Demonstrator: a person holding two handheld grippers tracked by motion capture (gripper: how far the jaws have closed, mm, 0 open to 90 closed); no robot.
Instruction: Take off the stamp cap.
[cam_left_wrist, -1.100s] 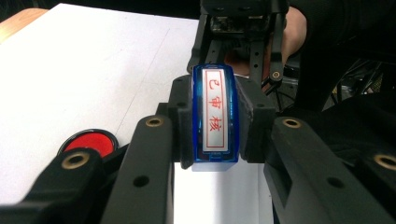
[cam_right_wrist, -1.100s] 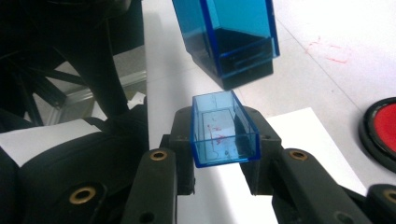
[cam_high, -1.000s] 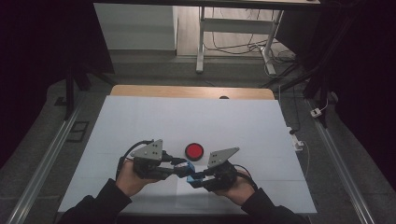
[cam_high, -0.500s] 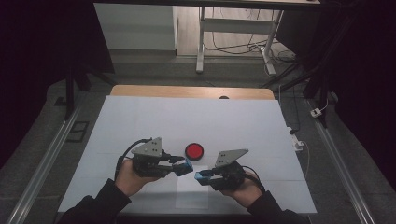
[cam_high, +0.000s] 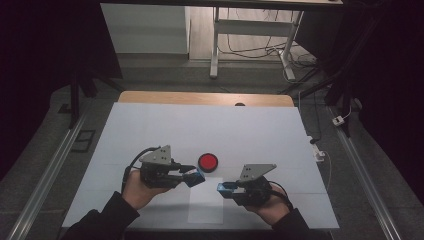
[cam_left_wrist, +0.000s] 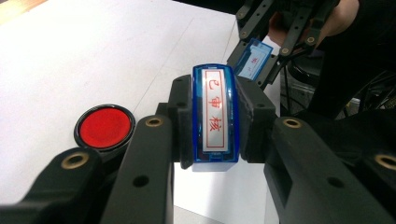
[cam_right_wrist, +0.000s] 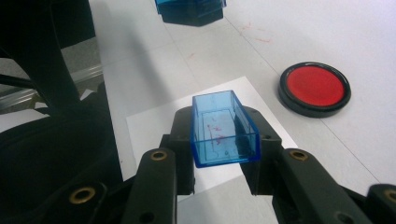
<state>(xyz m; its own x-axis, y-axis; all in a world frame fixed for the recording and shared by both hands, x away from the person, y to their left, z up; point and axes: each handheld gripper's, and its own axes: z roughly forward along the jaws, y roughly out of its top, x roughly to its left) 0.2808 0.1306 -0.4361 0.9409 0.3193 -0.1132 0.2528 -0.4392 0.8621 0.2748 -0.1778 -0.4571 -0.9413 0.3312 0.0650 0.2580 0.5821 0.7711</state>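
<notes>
Our left gripper (cam_left_wrist: 215, 121) jaws clamp the blue stamp (cam_left_wrist: 215, 116), its long axis along them, red-lettered face toward the camera; our right gripper (cam_right_wrist: 224, 140) jaws grip its open-topped cap (cam_right_wrist: 224, 128).

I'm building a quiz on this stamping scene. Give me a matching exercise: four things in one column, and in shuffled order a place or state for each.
Things:
1. blue stamp
2. blue stamp cap
3. red ink pad
4. sheet of paper

Places or states:
A. lies flat on the table near the person
B. clamped in the left gripper
C. round, open, resting on the table
D. hollow, clamped in the right gripper

Pairs: 1-B, 2-D, 3-C, 4-A
</notes>
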